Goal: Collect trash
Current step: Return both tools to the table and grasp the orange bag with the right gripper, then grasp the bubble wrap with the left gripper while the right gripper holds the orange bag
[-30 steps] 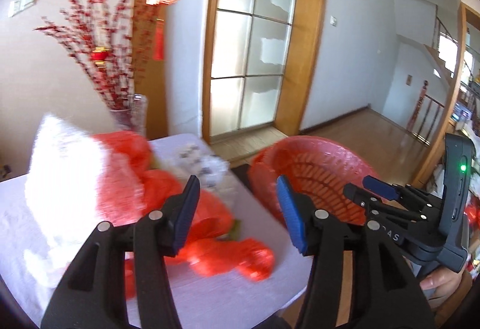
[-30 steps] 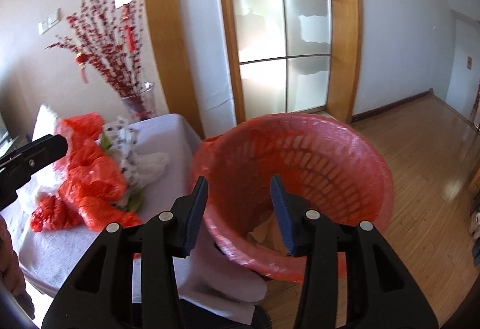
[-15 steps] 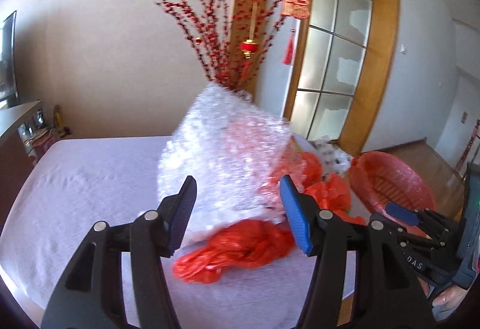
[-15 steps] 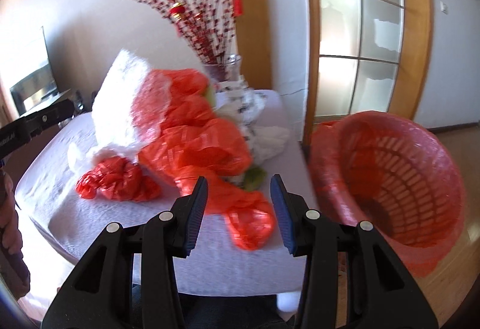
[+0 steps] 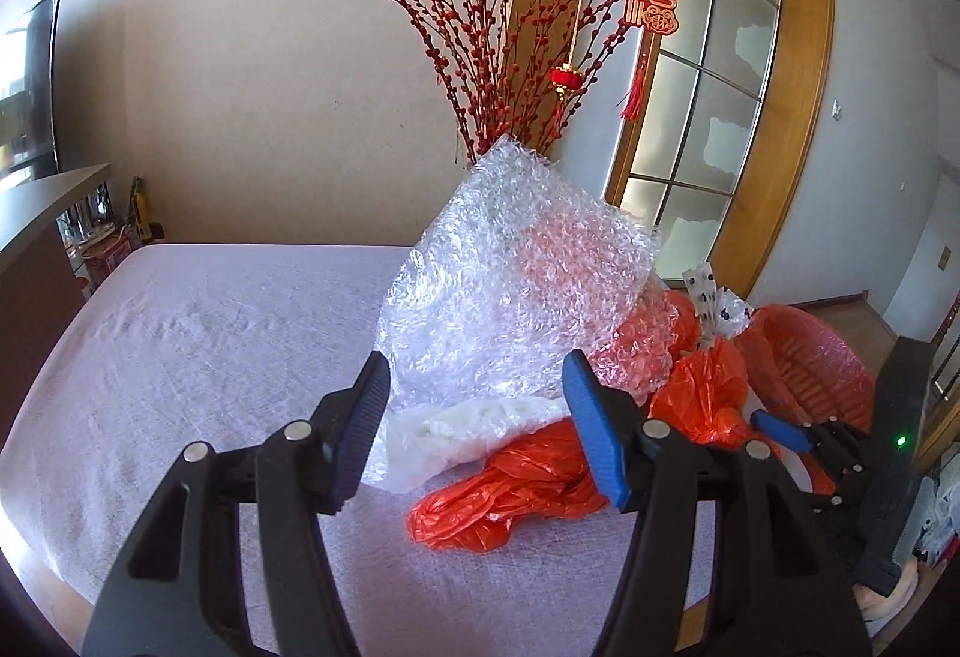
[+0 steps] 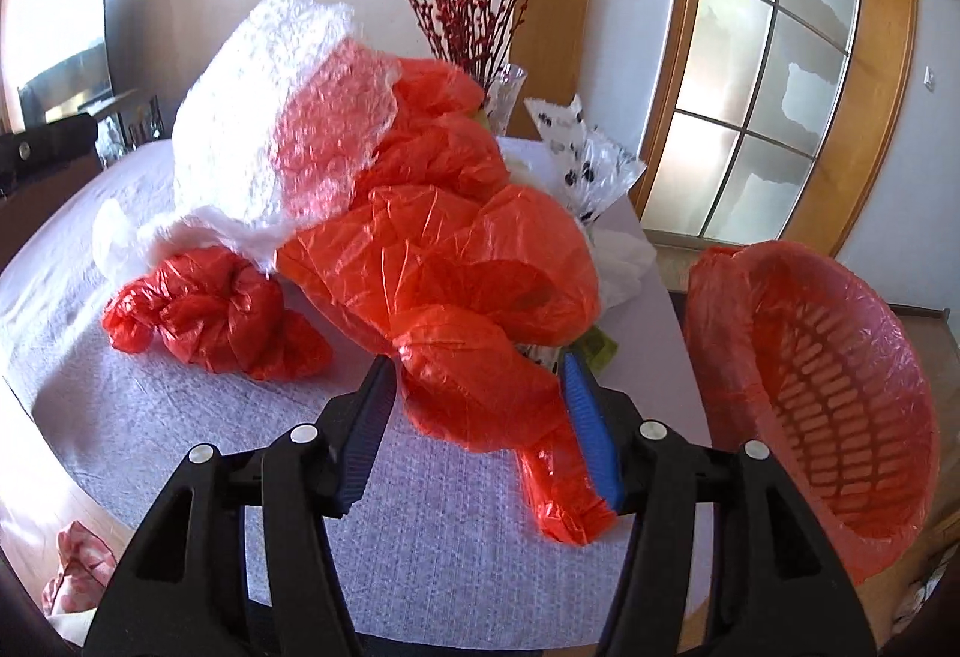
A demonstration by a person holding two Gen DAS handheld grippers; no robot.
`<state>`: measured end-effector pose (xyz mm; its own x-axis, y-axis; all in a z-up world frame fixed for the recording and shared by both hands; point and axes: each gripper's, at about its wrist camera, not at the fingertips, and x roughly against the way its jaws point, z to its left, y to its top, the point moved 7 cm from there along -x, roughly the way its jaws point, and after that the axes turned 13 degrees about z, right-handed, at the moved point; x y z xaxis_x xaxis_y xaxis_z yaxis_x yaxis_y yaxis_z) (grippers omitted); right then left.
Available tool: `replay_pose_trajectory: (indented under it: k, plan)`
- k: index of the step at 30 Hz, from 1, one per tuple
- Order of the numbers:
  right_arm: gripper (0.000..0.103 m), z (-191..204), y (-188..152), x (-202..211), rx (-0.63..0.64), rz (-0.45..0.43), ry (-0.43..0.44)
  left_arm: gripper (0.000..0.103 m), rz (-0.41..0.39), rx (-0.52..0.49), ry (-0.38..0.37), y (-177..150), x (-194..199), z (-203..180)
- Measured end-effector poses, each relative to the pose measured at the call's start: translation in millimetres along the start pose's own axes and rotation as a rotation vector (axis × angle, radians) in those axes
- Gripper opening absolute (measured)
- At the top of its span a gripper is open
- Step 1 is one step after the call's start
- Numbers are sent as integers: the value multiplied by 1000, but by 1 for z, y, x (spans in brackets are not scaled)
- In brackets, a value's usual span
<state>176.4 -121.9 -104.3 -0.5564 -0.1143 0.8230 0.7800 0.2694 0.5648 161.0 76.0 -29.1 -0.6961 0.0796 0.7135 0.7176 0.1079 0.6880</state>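
Observation:
A heap of trash lies on the cloth-covered table [image 5: 180, 357]. It holds a sheet of bubble wrap [image 5: 516, 285], white plastic [image 5: 456, 429] and a crumpled red bag [image 5: 510, 489]. My left gripper [image 5: 477, 378] hovers just before the bubble wrap and white plastic, jaws opening, with nothing pressed between them. My right gripper [image 6: 477, 372] is low over the big orange-red bag [image 6: 456, 285]; its jaws are opening and the bag's lower fold lies between them, apart from the pads. A red-lined basket [image 6: 828, 417] stands off the table's right edge. The right gripper [image 5: 798, 441] also shows in the left wrist view.
A glass vase [image 6: 507, 99] of red-berry branches [image 5: 516, 57] stands behind the heap. Spotted clear wrapping [image 6: 582, 159] lies at the heap's far right. A dark cabinet [image 5: 36, 225] flanks the table's left. Bare cloth stretches left of the heap; wooden floor lies beyond the basket.
Both views have swung left from the basket to the heap on the table. Both grippers have come closer to the heap, and their jaws stand wider apart than before.

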Motion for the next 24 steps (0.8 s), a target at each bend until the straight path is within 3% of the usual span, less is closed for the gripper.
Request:
replay_pose_trajectory:
  k: [3, 9, 14, 17, 24]
  plan:
    - [36, 3, -4, -4, 11, 19, 1, 62, 4, -4, -9, 1, -3, -2]
    - [25, 4, -6, 2, 6, 7, 14, 64, 23, -2, -22, 8, -15, 1]
    - [24, -2, -9, 12, -15, -10, 16, 65, 23, -18, -12, 18, -20, -1]
    - [24, -5, -11, 17, -30, -14, 22, 70, 15, -37, -16, 20, -21, -12]
    - [24, -20, -15, 30, -82, -34, 44, 73, 2, -86, -42, 32, -30, -59]
